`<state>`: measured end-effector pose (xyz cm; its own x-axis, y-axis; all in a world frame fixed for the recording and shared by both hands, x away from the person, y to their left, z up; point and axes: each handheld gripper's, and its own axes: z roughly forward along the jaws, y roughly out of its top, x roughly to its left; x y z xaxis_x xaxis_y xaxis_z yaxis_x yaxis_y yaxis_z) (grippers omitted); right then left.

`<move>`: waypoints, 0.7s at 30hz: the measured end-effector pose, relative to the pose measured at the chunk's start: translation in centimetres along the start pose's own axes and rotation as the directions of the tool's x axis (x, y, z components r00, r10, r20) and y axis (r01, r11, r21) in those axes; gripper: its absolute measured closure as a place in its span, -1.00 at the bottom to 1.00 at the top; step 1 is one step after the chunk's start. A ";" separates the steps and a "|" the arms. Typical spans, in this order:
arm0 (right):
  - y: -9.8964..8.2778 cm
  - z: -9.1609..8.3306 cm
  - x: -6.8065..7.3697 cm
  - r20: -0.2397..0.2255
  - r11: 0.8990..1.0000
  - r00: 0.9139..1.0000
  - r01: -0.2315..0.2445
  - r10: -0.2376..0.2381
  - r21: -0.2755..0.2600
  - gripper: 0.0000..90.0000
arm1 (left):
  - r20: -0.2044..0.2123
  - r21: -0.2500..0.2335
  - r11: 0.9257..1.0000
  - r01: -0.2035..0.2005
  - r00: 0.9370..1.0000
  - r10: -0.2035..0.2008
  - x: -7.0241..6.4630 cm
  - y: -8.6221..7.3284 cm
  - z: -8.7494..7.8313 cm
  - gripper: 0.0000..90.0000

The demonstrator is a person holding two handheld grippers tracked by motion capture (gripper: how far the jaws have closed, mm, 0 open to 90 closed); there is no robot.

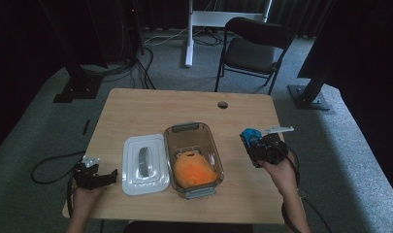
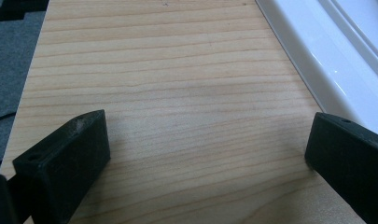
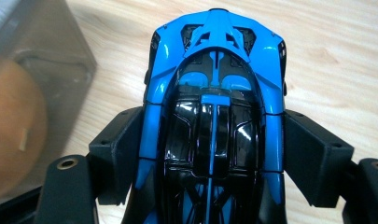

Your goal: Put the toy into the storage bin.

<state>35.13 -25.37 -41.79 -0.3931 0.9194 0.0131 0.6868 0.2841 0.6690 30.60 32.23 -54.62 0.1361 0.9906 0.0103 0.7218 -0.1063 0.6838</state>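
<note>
Two grippers are in your hands, one at each side of the table [image 1: 136, 104]. Your right gripper [image 1: 254, 141] is clamped on the car [image 3: 214, 112], a blue and black toy: in the right gripper view each black jaw presses flat against one flank of it, about midway along its body, and its roof faces the camera. In the high view you hold it over the right part of the table, to the right of the box [image 1: 214, 145] and apart from it, with the blue end pointing up and away from you. Whether the car touches the wood there, I cannot tell.

Your left gripper [image 1: 106, 175] sits at the table's near left edge. Its jaws stand wide apart with only bare wood between them. In the left gripper view the white lid [image 2: 326, 60] runs along the right, just beside the right jaw; whether they touch is not clear.

Between the grippers, the lid lies flat with its grey handle facing up, and its right edge lies against the box. That box is clear plastic with grey clasps at its far and near ends, and it stands open. Inside it, in the nearer half, rests an orange thing [image 1: 194, 170], soft in outline; its kind is hard to make out. In the right gripper view it shows as an orange blur through the box wall at the left.
</note>
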 end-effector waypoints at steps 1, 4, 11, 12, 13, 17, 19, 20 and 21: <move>0.3 0.0 0.2 -0.005 1.000 1.000 0.005 -0.005 -0.003 -0.43 | 0.000 0.000 1.000 0.000 1.000 0.000 0.0 0.0 0.0 -0.99; 1.2 -0.2 1.0 -0.020 1.000 1.000 0.018 -0.019 -0.015 -0.43 | 0.000 -0.001 1.000 0.001 1.000 -0.001 0.0 0.0 0.0 -0.99; 3.3 -0.2 3.3 -0.050 0.998 0.997 0.058 -0.060 -0.037 -0.43 | 0.000 0.000 1.000 -0.002 1.000 0.002 0.0 0.0 0.0 -0.99; 3.6 -0.2 3.6 -0.055 0.997 0.996 0.068 -0.070 -0.038 -0.43 | -0.001 -0.002 1.000 0.001 1.000 -0.001 0.0 0.0 0.0 -0.99; 3.8 -0.1 4.0 -0.059 0.996 0.995 0.074 -0.076 -0.042 -0.43 | 0.000 -0.002 1.000 0.003 1.000 -0.003 0.0 0.0 0.0 -0.99; 4.9 0.1 5.6 -0.078 0.994 0.991 0.103 -0.106 -0.047 -0.43 | 0.000 -0.002 1.000 0.000 1.000 0.000 0.0 0.0 0.0 -0.99; 5.4 0.2 6.3 -0.085 0.992 0.989 0.114 -0.118 -0.052 -0.43 | 0.000 -0.002 1.000 0.000 1.000 0.000 0.0 0.0 0.0 -0.99; 5.7 0.3 6.7 -0.090 0.991 0.988 0.123 -0.127 -0.054 -0.42 | 0.000 -0.002 1.000 0.000 1.000 0.000 0.0 0.0 0.0 -0.99; 5.7 0.3 6.7 -0.090 0.991 0.988 0.123 -0.127 -0.054 -0.42 | 0.000 -0.002 1.000 0.000 1.000 0.000 0.0 0.0 0.0 -0.99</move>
<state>36.55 -17.55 -38.11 -0.5307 0.8475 -0.0051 0.5992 0.3794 0.7050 30.60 32.23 -54.62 0.1360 0.9907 0.0104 0.7208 -0.1061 0.6850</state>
